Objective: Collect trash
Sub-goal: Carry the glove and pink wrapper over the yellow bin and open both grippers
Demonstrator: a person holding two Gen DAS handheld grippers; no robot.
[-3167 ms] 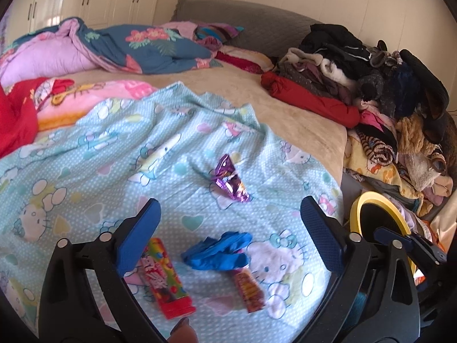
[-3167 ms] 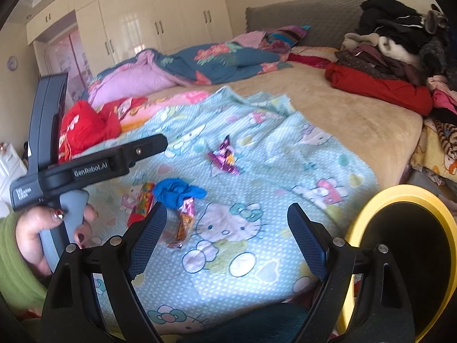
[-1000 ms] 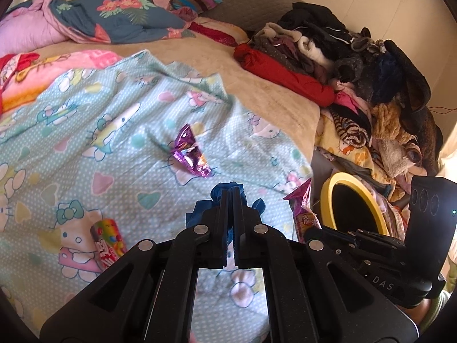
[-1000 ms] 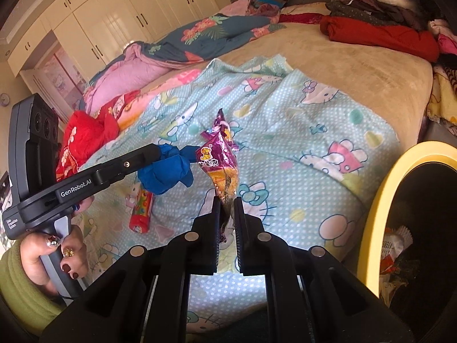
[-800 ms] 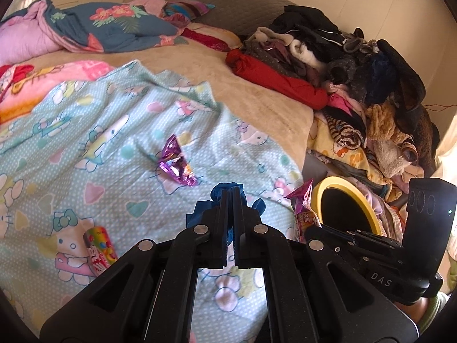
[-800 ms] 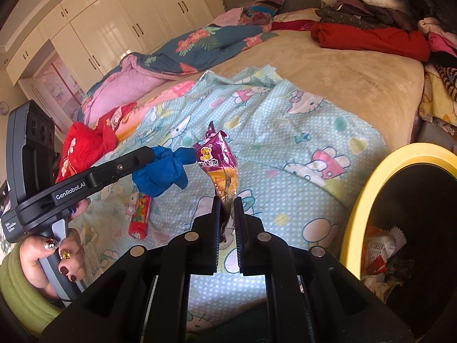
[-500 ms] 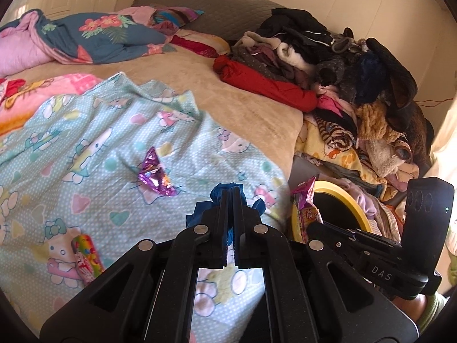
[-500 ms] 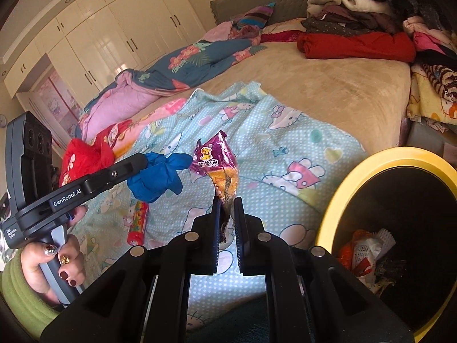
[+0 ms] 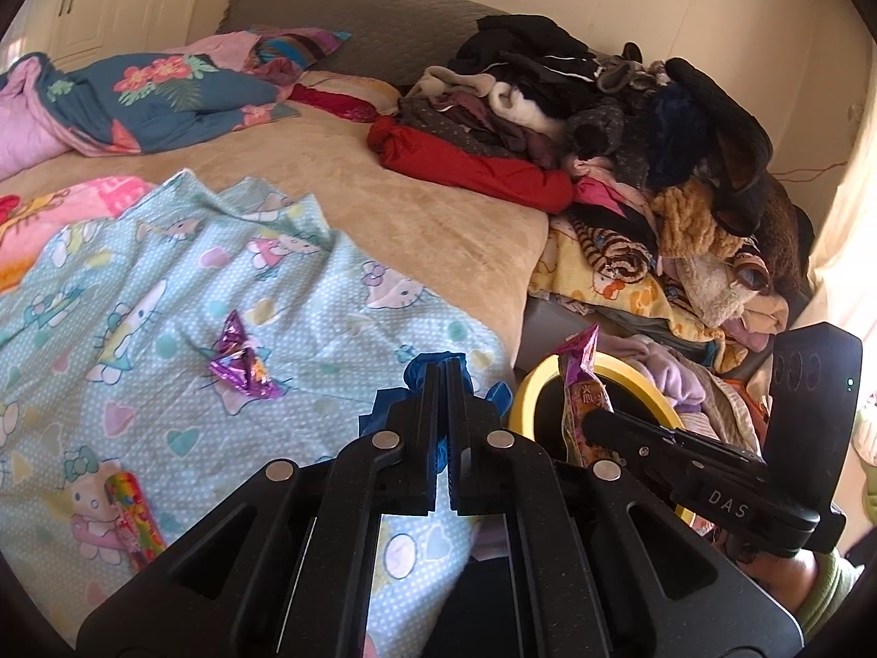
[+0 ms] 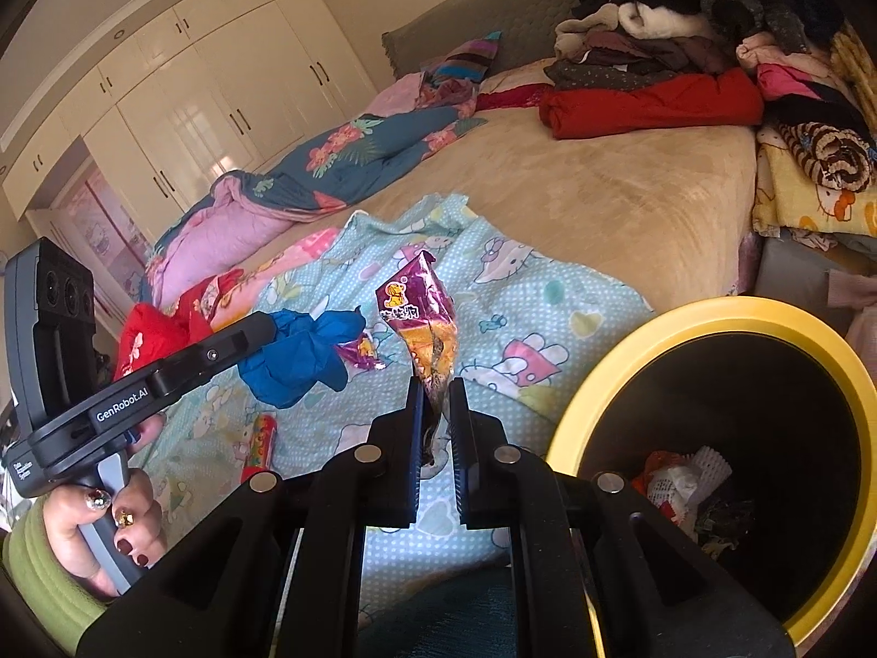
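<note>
Foil snack wrapper (image 10: 422, 323), pinched by its tail in the right gripper (image 10: 436, 411) fingers beside the yellow-rimmed bin (image 10: 614, 351), and the crumpled blue glove (image 10: 301, 356) clamped in the closed left gripper (image 9: 443, 406), could miss if released early.

Two handheld grippers, the left gripper (image 9: 448, 378) and the right gripper (image 10: 436, 395). Two purple snack wrappers, one held upright (image 10: 422, 318), one lying on the sheet (image 9: 241, 362). One crumpled blue glove (image 10: 304, 353). One colourful candy tube (image 9: 134, 515). One yellow-rimmed trash bin (image 10: 647, 340). One cartoon-cat bedsheet (image 9: 164, 296)
</note>
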